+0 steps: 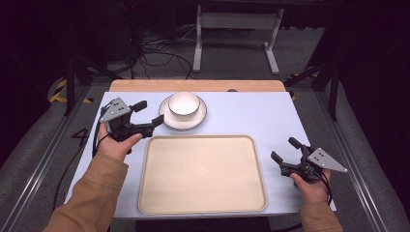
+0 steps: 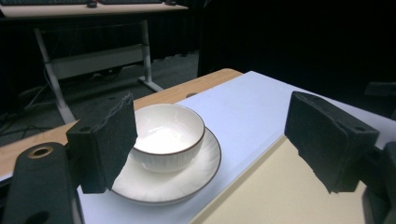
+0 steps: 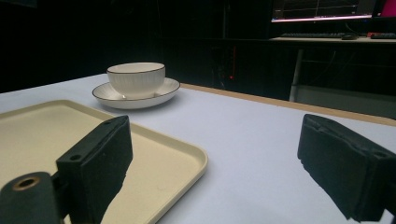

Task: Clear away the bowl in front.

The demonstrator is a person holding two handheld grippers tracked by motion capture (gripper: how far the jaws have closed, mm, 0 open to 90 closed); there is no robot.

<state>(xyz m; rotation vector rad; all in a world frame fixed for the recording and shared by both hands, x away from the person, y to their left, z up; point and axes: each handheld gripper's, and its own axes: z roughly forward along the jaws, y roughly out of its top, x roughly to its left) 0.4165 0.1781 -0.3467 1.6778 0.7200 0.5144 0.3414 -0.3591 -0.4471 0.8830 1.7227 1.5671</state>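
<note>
A white bowl (image 1: 183, 103) with a dark rim sits on a white plate (image 1: 170, 120) at the back middle of the table. My left gripper (image 1: 149, 112) is just left of the plate, jaws open and pointing at it, nothing between them. In the left gripper view the bowl (image 2: 168, 135) and plate (image 2: 184, 179) lie just ahead, between the jaws' lines. A beige tray (image 1: 202, 174) lies empty at the front middle. My right gripper (image 1: 285, 151) rests open to the right of the tray, holding nothing. The right gripper view shows the bowl (image 3: 136, 79), plate (image 3: 161, 91) and tray (image 3: 168, 163) farther off.
The pale blue table top (image 1: 251, 116) has a wooden strip (image 1: 193, 85) along its far edge. Beyond it stand a white desk frame (image 1: 237, 29) and cables on the floor. Black stands flank the table on both sides.
</note>
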